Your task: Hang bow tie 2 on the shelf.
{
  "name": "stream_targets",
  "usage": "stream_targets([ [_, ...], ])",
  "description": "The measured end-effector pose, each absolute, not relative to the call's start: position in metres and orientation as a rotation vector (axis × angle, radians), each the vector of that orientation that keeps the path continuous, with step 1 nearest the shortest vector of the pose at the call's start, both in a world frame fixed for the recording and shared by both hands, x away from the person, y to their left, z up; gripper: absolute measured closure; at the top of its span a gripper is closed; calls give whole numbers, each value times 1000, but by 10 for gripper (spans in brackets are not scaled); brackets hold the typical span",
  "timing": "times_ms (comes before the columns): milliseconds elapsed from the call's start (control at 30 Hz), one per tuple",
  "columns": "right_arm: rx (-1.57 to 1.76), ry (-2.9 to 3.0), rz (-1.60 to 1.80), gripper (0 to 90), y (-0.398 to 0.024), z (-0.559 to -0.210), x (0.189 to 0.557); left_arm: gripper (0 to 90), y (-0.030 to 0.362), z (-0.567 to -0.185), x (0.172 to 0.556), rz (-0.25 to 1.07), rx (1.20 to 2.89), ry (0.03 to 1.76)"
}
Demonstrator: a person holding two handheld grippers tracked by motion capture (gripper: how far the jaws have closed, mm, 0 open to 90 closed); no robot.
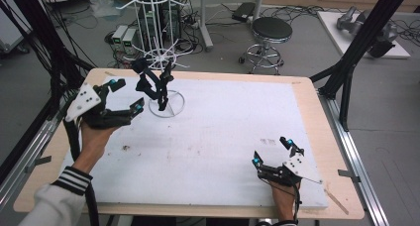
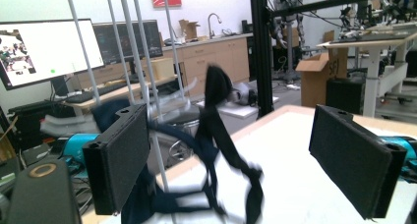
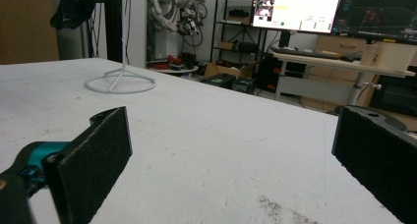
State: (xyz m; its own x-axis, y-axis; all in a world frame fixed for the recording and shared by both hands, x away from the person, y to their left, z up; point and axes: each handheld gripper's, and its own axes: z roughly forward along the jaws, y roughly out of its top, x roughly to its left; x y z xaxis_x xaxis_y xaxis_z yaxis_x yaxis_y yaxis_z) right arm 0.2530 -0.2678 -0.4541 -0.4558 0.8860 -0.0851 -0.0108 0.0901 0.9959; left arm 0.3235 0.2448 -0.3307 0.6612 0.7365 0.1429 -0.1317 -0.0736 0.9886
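A white wire rack point(image 1: 159, 52) with a ring base point(image 1: 166, 103) stands at the table's far left. A black strappy item point(image 1: 154, 84) hangs from its lower arms, blurred in the left gripper view point(image 2: 221, 150). My left gripper point(image 1: 126, 95) is open just left of the hanging item, its jaws wide apart with nothing between them. In the left gripper view the straps hang beyond the open gripper point(image 2: 246, 160). My right gripper point(image 1: 272, 151) rests open near the front right of the table, with nothing between its jaws point(image 3: 231, 160).
The white mat point(image 1: 208, 132) covers most of the wooden table. A dirt smudge point(image 3: 275, 209) lies just ahead of the right gripper. The rack base point(image 3: 120, 81) stands far off in the right gripper view. A stool point(image 1: 270, 37) and cables lie beyond the far edge.
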Motion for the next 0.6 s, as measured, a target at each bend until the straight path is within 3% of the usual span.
stream_targets([
  [233,901,1591,1471,7,-268,-454,254,160,272,-381,300,756,1497,599],
  [600,915,1589,1465,7,-268,-454,254,160,304,-431,279,728,1462,711],
])
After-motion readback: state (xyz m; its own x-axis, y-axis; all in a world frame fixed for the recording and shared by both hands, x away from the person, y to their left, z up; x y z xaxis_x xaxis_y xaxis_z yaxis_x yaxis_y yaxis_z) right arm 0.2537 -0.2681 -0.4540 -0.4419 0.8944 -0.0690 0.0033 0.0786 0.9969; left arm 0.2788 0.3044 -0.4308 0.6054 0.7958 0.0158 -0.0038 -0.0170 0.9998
